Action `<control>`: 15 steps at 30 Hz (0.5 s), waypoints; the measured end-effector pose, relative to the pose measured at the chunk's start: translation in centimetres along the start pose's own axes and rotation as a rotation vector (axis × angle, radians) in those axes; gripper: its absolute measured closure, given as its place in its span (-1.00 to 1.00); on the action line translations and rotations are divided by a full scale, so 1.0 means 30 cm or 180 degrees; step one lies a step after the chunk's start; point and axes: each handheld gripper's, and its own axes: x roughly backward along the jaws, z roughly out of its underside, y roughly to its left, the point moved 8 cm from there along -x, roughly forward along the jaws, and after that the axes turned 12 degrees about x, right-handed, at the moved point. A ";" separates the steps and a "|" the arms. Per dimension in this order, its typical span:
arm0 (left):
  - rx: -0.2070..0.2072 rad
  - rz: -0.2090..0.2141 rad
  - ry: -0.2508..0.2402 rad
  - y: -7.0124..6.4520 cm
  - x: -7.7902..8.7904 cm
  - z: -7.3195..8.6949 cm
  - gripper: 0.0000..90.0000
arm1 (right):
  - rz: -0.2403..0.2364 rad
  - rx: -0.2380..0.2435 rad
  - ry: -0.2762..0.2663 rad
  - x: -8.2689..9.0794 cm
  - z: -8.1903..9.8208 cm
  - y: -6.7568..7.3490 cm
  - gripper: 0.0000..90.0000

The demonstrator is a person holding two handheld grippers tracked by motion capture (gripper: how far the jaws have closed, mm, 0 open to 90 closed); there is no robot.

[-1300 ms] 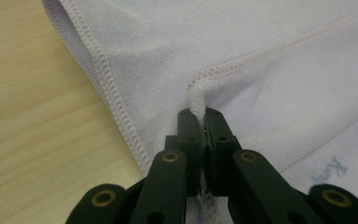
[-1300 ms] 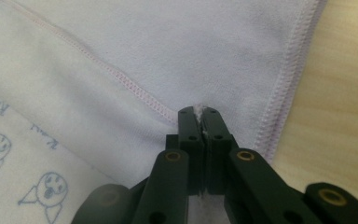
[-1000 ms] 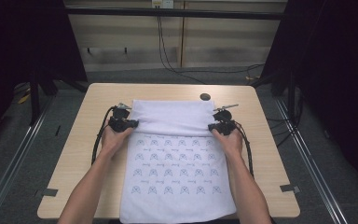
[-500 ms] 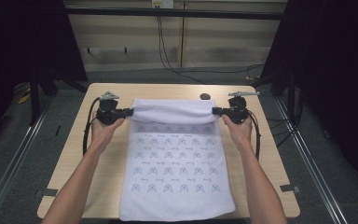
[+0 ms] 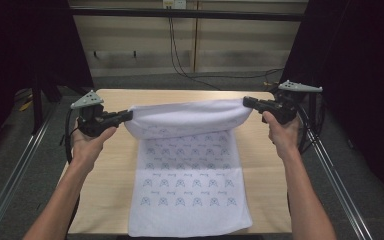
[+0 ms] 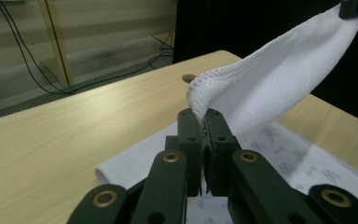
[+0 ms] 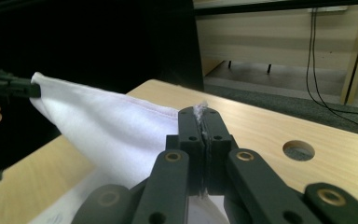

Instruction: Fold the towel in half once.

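Observation:
A white towel [image 5: 190, 170] with a small blue printed pattern lies on the wooden table [image 5: 105, 165]. Its far edge is lifted off the table and stretched between both grippers. My left gripper [image 5: 128, 116] is shut on the far left corner, and in the left gripper view the hemmed corner [image 6: 200, 95] is pinched between the closed jaws of the left gripper [image 6: 203, 122]. My right gripper [image 5: 247, 102] is shut on the far right corner; a tuft of cloth [image 7: 200, 108] pokes out above the right gripper [image 7: 202, 122]. The raised cloth [image 7: 107, 126] sags between them.
A round hole [image 7: 298, 150] sits in the tabletop near the far edge. Bare wood lies on both sides of the towel. Metal rails [image 5: 25, 165] run along the table's sides, and cables [image 5: 180, 55] hang on the wall behind.
Both hands have risen and spread apart, lifting the towel's far edge off the table and pulling it taut. The near part of the towel stays flat.

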 end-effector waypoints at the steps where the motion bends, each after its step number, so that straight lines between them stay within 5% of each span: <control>1: -0.0015 0.0027 0.0004 -0.014 0.007 0.008 0.94 | -0.0017 0.0016 0.0034 0.020 0.009 0.016 0.97; 7: -0.0180 0.0184 -0.0024 -0.119 0.100 0.037 0.94 | -0.0117 0.0043 -0.0138 0.133 0.019 0.083 0.97; 9: -0.0299 0.0142 0.0009 -0.142 0.129 0.050 0.94 | -0.0154 0.0099 -0.0162 0.168 0.020 0.116 0.97; 15: -0.0344 0.0128 0.0193 -0.145 0.157 0.195 0.93 | -0.0300 0.0181 0.0071 0.209 0.127 0.216 0.97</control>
